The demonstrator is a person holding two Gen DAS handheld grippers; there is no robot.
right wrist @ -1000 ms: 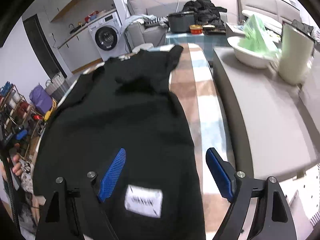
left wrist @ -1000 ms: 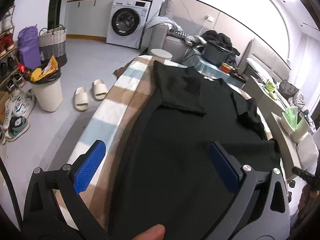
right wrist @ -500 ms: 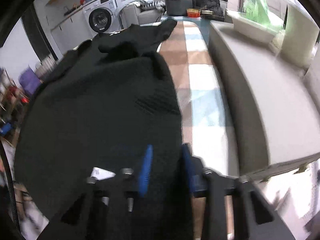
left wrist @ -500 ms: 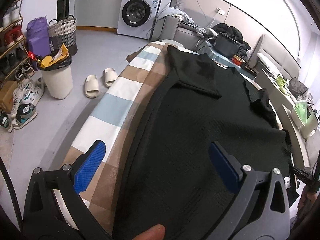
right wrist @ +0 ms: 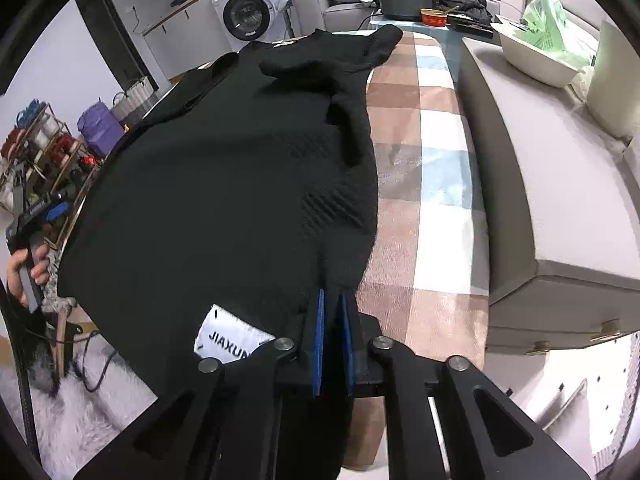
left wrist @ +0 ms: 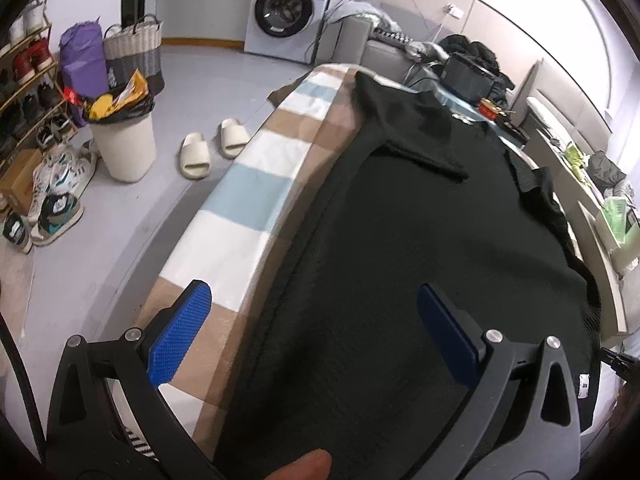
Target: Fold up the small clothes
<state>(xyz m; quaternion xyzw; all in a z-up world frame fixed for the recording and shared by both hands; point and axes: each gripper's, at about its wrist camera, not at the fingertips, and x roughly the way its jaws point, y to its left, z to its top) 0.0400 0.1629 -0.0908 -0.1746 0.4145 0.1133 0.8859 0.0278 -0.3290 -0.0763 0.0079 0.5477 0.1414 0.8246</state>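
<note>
White sewn-in label [right wrist: 230, 338] reads "JIAXUN", at the near hem of the black garment [right wrist: 224, 184]. Garment lies flat on a checked brown, white and blue cloth [right wrist: 424, 184]; knit is ribbed, waffle-like in patches. Right gripper [right wrist: 331, 300]: jaws opening slightly, blue pads still pinching the hem's right corner. Left gripper [left wrist: 312, 320]: jaws wide apart, straddling the garment's left edge, textured blue pads clear of it.

Washing machine [left wrist: 285, 12], bin [left wrist: 124, 142], slippers [left wrist: 212, 146] — shoe rack [left wrist: 28, 92] beside.
</note>
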